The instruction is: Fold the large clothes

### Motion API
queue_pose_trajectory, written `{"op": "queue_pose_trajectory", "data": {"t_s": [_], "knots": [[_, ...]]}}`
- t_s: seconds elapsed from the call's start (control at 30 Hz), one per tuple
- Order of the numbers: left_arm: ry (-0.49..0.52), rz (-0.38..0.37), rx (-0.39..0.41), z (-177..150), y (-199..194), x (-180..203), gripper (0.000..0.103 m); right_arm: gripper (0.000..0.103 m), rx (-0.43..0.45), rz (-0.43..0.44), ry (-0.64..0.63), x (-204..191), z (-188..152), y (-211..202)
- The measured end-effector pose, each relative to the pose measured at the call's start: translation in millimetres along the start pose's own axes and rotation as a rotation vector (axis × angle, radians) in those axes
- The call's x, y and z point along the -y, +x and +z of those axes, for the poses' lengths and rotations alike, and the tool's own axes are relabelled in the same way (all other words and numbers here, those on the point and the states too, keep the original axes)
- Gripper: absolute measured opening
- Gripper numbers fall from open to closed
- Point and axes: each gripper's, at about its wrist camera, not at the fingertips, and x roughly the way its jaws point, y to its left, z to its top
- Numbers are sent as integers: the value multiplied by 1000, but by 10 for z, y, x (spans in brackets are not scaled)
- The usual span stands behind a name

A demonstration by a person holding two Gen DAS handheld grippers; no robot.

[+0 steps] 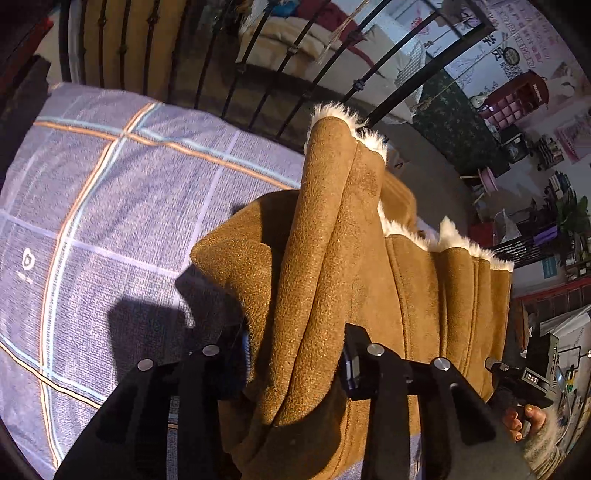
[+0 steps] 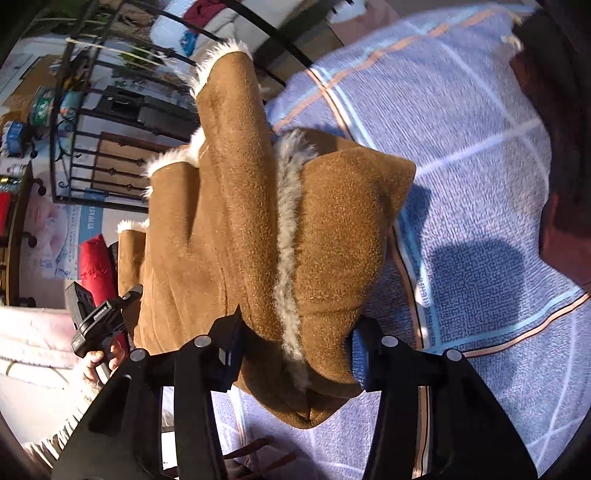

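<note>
A: Coat (image 1: pixel 332 280), brown suede with pale fleece lining, hanging bunched over the checked bedsheet (image 1: pixel 110 192). Its long axis runs from the grippers away toward the black iron bed rail (image 1: pixel 288 51); the far, fur-edged end sticks up against that rail.

B: What can't you make out?

A: Which part of the coat is which. The folds hide the collar and sleeves; in the right wrist view a strip of grey-beige fleece (image 2: pixel 290 236) runs lengthwise down the middle, maybe a front edge, I cannot tell. The lower hem is cut off behind the gripper bodies in both views.

B: The tools?

A: The left gripper (image 1: pixel 295 362) is clamped on a thick roll of suede, pads pressing from both sides. The right gripper (image 2: pixel 293 350) is clamped on the coat too, its blue pads (image 2: pixel 360 354) squeezing the bundle. No earlier picture to compare.

B: Any writing?

A: The other gripper's camera mount at the left view's edge carries a small plate reading "DAS" (image 1: pixel 532 378); the rest is cut off. A small white logo (image 1: pixel 26 260) is printed on the sheet, too blurred to read. Posters (image 1: pixel 517 33) on the far wall bear characters I cannot read.

B: Anyone visible?

A: Only fingers with painted nails (image 1: pixel 524 417) on the right tool's handle, and a fuzzy sleeve cuff (image 1: pixel 539 443). In the right view a hand (image 2: pixel 101 363) holds the left tool.
</note>
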Motion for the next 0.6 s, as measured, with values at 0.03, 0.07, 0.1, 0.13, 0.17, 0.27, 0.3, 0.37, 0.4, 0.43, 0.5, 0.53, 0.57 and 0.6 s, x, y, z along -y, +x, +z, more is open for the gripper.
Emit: {"op": "queue_pose_trajectory", "data": {"t_s": [0.03, 0.07, 0.1, 0.13, 0.17, 0.27, 0.3, 0.37, 0.4, 0.43, 0.5, 0.53, 0.57, 0.6], "knots": [[14, -8, 19, 18, -140, 26, 35, 46, 7, 11, -13, -64, 8, -87], [30, -10, 38, 32, -267, 68, 35, 46, 11, 22, -29, -153, 13, -175], [42, -10, 57, 35, -406, 93, 34, 45, 7, 27, -55, -260, 18, -258], [47, -7, 74, 38, -572, 107, 34, 45, 3, 32, -92, -392, 24, -332], [46, -8, 91, 31, -751, 89, 34, 45, -2, 38, -133, -526, 21, -401], [37, 8, 162, 14, -1376, -71, 33, 44, -28, 55, -257, -1046, 71, -487], [25, 21, 196, 8, -1631, -165, 33, 44, -34, 69, -308, -1243, 92, -505], [-9, 54, 271, 8, -2174, -383, 33, 44, -54, 113, -417, -1781, 152, -448], [-26, 75, 320, -18, -2496, -514, 33, 44, -64, 139, -468, -2014, 161, -403], [-40, 105, 368, -61, -2815, -639, 33, 44, -78, 165, -520, -2315, 187, -334], [-96, 189, 456, -157, -3442, -909, 33, 44, -114, 233, -639, -3075, 236, -134], [-132, 241, 501, -231, -3751, -1033, 34, 44, -133, 264, -695, -3417, 259, -34], [-169, 288, 545, -321, -4027, -1145, 34, 44, -152, 304, -773, -3885, 261, 98], [-206, 338, 592, -421, -4284, -1264, 34, 44, -172, 334, -840, -4274, 245, 247]]}}
